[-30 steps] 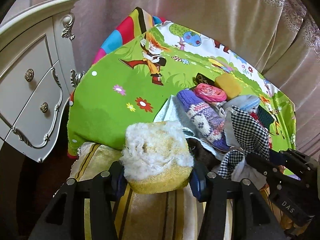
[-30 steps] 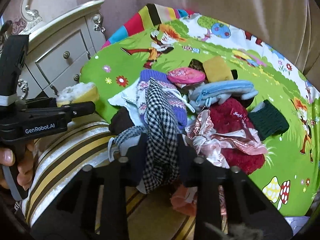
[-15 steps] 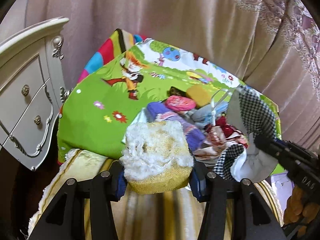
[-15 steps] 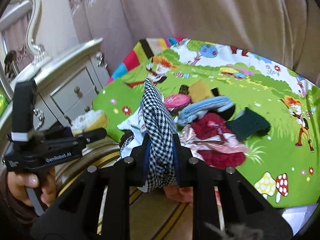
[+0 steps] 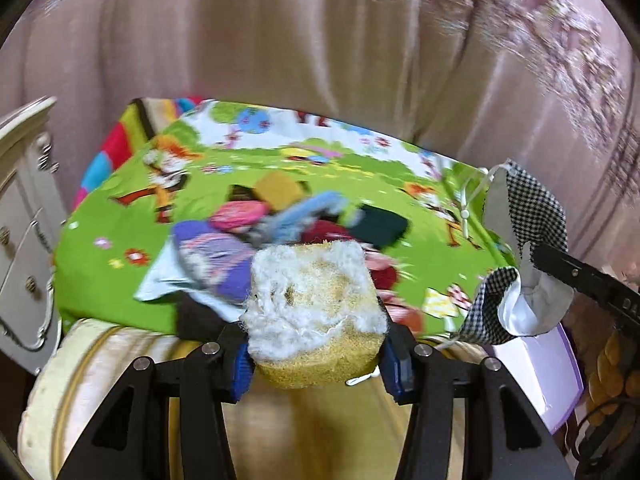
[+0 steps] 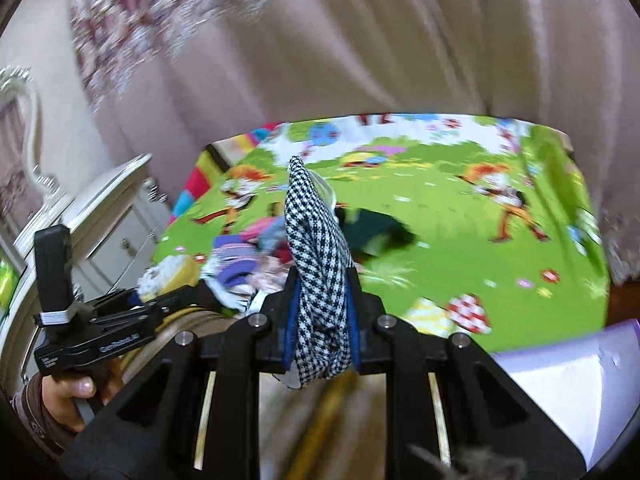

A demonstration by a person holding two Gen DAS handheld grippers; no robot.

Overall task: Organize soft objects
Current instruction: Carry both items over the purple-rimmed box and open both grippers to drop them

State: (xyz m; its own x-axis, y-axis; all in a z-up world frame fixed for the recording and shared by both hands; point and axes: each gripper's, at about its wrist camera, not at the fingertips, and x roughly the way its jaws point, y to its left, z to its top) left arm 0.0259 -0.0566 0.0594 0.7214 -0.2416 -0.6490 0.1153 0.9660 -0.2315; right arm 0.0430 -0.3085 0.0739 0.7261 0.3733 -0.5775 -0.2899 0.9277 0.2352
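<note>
My left gripper (image 5: 318, 354) is shut on a yellow sponge (image 5: 316, 312) with a white fuzzy top, held above a striped cushion (image 5: 100, 364). In the right wrist view the same left gripper (image 6: 160, 300) with the sponge (image 6: 170, 276) shows at the left, a hand (image 6: 68, 396) on its handle. My right gripper (image 6: 322, 320) is shut on a black-and-white checked cloth (image 6: 318, 264), which stands up between its pads. That cloth (image 5: 528, 216) hangs at the right of the left wrist view. A pile of soft things (image 5: 256, 232) lies on the green cartoon blanket (image 5: 112, 280).
A white carved dresser (image 6: 116, 216) stands to the left of the bed. Pink curtains (image 5: 320, 40) hang behind. A white and purple box (image 6: 568, 376) sits at the lower right. The right half of the blanket (image 6: 480, 256) carries only a dark green knit piece (image 6: 384, 228).
Both grippers have lifted and pulled back from the pile. The checked cloth has come off the pile and now hangs free in the right gripper. The sponge stays gripped.
</note>
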